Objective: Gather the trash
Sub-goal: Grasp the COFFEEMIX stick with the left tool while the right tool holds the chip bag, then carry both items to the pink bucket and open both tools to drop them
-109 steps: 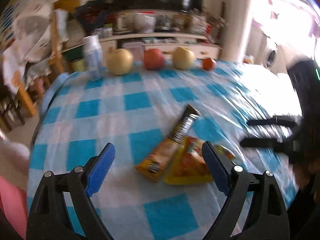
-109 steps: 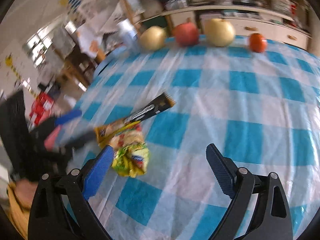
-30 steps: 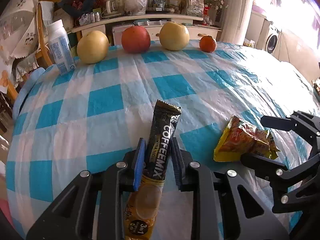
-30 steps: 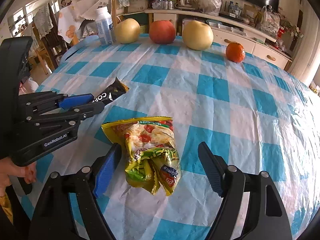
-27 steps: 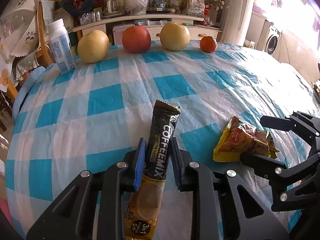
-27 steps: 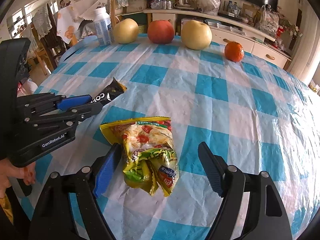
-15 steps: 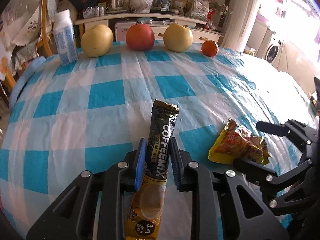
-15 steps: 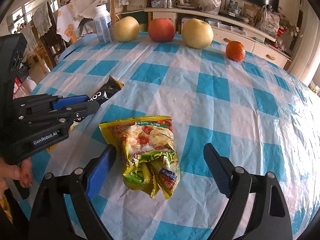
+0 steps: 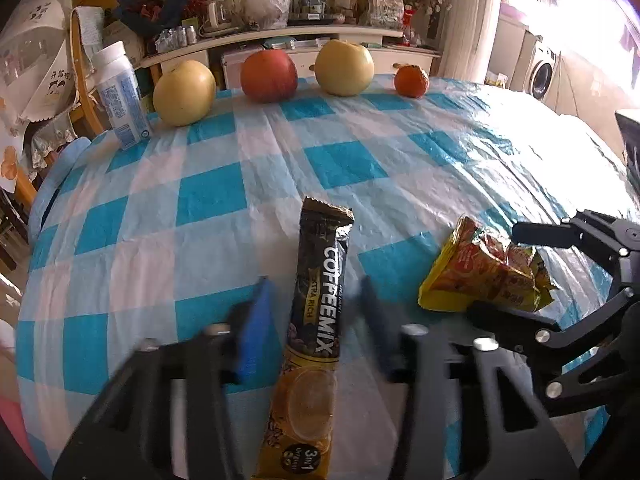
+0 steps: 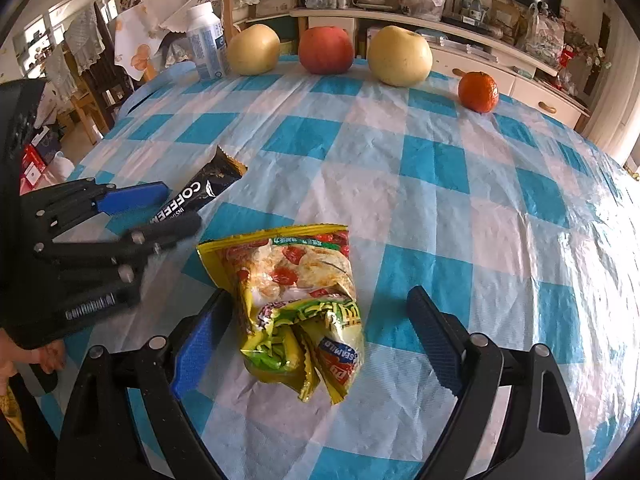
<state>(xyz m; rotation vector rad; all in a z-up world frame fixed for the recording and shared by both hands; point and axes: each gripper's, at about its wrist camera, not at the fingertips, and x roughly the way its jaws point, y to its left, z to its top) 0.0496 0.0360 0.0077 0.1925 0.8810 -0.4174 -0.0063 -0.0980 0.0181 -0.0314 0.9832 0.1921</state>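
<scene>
Left gripper (image 9: 316,320): jaws opening right now, blurred in the left wrist view, pads clear of the black-and-gold foil coffee-mix sachet (image 9: 316,320) on both sides. The sachet sits between them but isn't gripped. It lies flat on the blue-and-white checked plastic tablecloth (image 9: 208,196), near edge of the table, long axis running near-to-far, in line with the fingers. Black end points far, gold end near, passing under the gripper.

Right gripper (image 10: 316,344): jaws wide apart, holding nothing. The crumpled yellow plastic snack wrapper (image 10: 296,300) lies between them on the cloth. Left pad is just beside the wrapper's left edge; right pad is well clear. Wrapper's long axis also runs roughly near-to-far, crumpled end nearest the camera.

Key relation: each piece of trash is already centred in its own gripper, sachet left, wrapper right, just beside each other. My read: closing straight across either short axis should catch it; neither needs re-aiming.

Fruit and the white bottle on the far edge are not trash.
</scene>
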